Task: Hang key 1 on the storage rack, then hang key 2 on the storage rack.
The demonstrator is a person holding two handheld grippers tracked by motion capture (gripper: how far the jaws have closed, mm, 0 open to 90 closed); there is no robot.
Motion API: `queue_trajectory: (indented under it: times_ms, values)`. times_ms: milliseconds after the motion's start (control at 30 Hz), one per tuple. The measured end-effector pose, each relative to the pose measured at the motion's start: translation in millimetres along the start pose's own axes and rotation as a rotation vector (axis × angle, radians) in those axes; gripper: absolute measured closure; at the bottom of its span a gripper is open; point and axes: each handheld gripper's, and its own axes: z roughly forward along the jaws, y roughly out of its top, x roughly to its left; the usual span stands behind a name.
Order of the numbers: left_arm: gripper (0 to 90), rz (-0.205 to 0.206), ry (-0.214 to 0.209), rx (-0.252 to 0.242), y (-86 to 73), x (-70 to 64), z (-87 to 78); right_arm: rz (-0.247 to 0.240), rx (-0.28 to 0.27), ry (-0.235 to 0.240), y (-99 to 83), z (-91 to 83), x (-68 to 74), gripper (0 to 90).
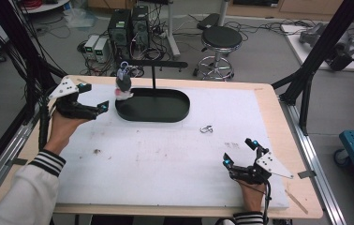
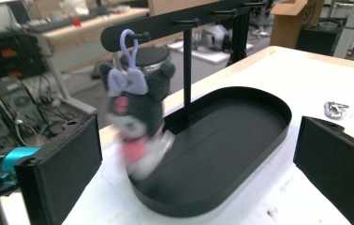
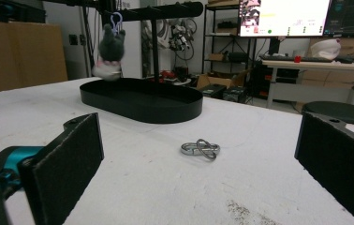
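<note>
Plush keychain point(image 2: 135, 124): a dark grey plush toy with a lilac bow and a pink lower part is seen hanging by its lilac loop from a peg at the left end of the stand's crossbar; it is blurred in the left gripper view, so finer detail cannot be told.
Place of the plush: it is hung over the left end of the black tray point(image 1: 175, 112), its lower part close to the tray's rim; in the high view it is found at the far left of the tray point(image 1: 123, 86).
Stand point(image 2: 187, 79): a black post is raised from the tray and is topped by a crossbar with pegs.
Left gripper point(image 1: 87, 99): it is held just left of the tray, pointed at the plush; its jaws are spread wide, with nothing between them.
Right gripper point(image 1: 240, 153): it is rested low on the white mat point(image 1: 165, 159) near the table's front right corner; its jaws are likewise spread wide and nothing is gripped.
Metal rings point(image 3: 201, 148): two linked silver rings are laid on the mat, between the right gripper and the tray, apart from both.
</note>
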Motion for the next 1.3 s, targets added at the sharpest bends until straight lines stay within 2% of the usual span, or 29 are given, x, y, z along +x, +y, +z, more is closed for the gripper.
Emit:
queue_trajectory:
  times_ms: [167, 300, 467, 567, 633, 733, 800, 867, 933, 1000, 1033, 1100, 1200, 1300]
  values:
    - [1.7, 0.008, -0.024, -0.063, -15.1, -15.6, -22.2, -0.009, 0.0, -0.001, 0.0, 0.1, -0.1, 0.5]
    - [1.7, -0.027, -0.064, -0.123, -30.4, -31.4, -36.3, -0.01, 0.0, -0.001, 0.0, 0.1, -0.1, 0.5]
    - [1.7, 0.006, -0.074, -0.194, -48.5, -50.5, -50.7, -0.011, 0.001, 0.0, 0.1, 0.1, -0.1, 0.5]
    - [1.7, 0.008, -0.073, -0.196, -61.0, -57.0, -55.8, 0.0, 0.001, -0.001, 0.0, 0.0, 0.0, 0.5]
    - [1.7, 0.0, -0.076, -0.174, -65.0, -57.4, -57.5, -0.001, 0.001, -0.001, 0.0, 0.0, 0.0, 0.5]
    - [1.7, -0.015, -0.066, -0.208, -71.1, -58.8, -60.5, -0.005, -0.002, 0.0, 0.0, 0.2, -0.2, 0.5]
    - [1.7, -0.004, -0.062, -0.191, -75.9, -58.0, -60.4, -0.008, -0.001, -0.002, 0.0, 0.2, -0.2, 0.5]
    - [1.7, -0.015, -0.066, -0.174, -80.6, -56.8, -58.9, -0.01, 0.0, 0.0, 0.1, 0.2, -0.1, 0.5]
    - [1.7, -0.039, -0.068, -0.17, -81.6, -56.6, -59.5, -0.001, 0.006, 0.001, 0.1, 0.0, 0.9, 0.5]
    - [1.7, -0.009, -0.059, -0.184, -80.3, -58.0, -61.7, -0.01, 0.0, -0.002, 0.1, 0.2, 0.1, 0.5]
    - [1.7, -0.007, -0.057, -0.193, -79.7, -58.0, -62.8, -0.01, 0.001, -0.001, 0.2, 0.1, -0.1, 0.5]
    - [1.7, -0.03, -0.057, -0.208, -79.6, -57.1, -63.9, -0.004, -0.001, 0.0, 0.1, 0.2, -0.1, 0.5]
    - [1.7, -0.041, -0.058, -0.218, -81.6, -57.8, -64.1, 0.002, 0.0, 0.0, 0.1, 0.0, -0.2, 0.5]
    - [1.7, -0.026, -0.06, -0.212, -84.1, -59.6, -63.3, 0.005, 0.002, -0.002, 0.5, 0.0, -0.8, 0.6]
